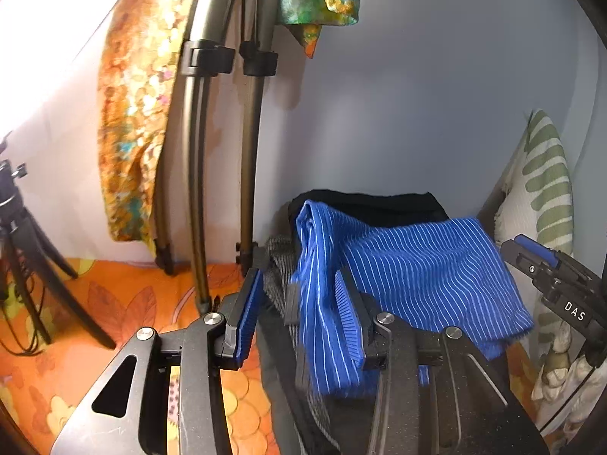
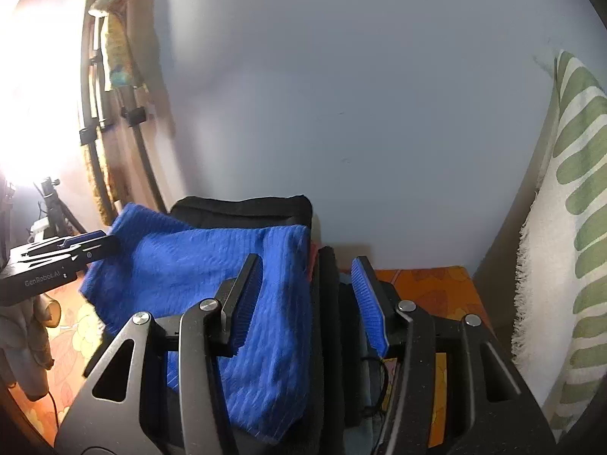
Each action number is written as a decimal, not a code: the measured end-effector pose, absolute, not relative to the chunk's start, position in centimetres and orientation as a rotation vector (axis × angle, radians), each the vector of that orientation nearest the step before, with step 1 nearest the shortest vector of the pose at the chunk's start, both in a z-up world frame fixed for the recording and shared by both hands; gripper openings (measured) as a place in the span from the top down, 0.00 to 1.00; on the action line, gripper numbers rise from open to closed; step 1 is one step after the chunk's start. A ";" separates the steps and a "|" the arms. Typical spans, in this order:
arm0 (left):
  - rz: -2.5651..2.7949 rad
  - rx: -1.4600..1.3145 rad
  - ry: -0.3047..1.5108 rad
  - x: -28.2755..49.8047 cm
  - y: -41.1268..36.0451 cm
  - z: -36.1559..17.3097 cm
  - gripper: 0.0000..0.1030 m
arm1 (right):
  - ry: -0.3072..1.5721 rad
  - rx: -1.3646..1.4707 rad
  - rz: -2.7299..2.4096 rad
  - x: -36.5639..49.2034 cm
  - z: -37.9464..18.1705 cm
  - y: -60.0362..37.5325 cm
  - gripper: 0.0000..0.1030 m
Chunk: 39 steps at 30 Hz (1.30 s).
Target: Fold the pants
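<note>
Blue striped pants (image 1: 409, 265) folded, lying atop a dark clothes pile (image 1: 371, 204) at lower centre, against the grey wall (image 1: 417, 94). Left gripper (image 1: 299, 303): jaws wide, nothing held, one edge of the pants hanging between them. Right gripper (image 2: 307, 295): jaws wide, empty, over the pants' right edge. Orange floral sheet (image 1: 125, 303) lower left. Green-leaf pillow (image 2: 569, 227) at right edge.

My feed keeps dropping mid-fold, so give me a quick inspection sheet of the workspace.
Surface: orange floral bedsheet.
Job's things: blue pinstriped pants draped over a stack of dark folded garments.
Clutter: green-leaf white pillow at the right.
Grippers: left gripper and right gripper both open, pants fabric between their fingers.
Cables: thin black cable.
Surroundings: pale blue wall, tripod, hanging patterned cloth.
</note>
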<state>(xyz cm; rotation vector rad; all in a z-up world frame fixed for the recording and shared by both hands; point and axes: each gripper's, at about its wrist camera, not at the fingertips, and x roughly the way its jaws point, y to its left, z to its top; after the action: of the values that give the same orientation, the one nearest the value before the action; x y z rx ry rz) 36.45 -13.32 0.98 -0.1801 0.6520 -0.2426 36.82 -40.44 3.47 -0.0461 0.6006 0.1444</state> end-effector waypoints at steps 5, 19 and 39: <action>-0.255 -0.168 0.649 33.2 -12.8 1.9 0.63 | 0.605 -0.054 0.154 34.4 4.3 -39.3 0.50; -0.328 -0.096 0.596 21.0 -13.7 5.7 0.50 | 0.570 -0.074 0.132 22.3 7.8 -35.6 0.32; -0.310 -0.138 0.578 6.2 -10.1 4.6 0.26 | 0.460 -0.083 0.086 5.6 9.6 -29.0 0.00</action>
<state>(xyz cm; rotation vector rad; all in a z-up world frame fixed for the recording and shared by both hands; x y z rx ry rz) 6.18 -10.05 4.60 -0.1378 0.5781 -0.3096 5.60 -29.03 9.65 -0.0827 0.4596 0.0864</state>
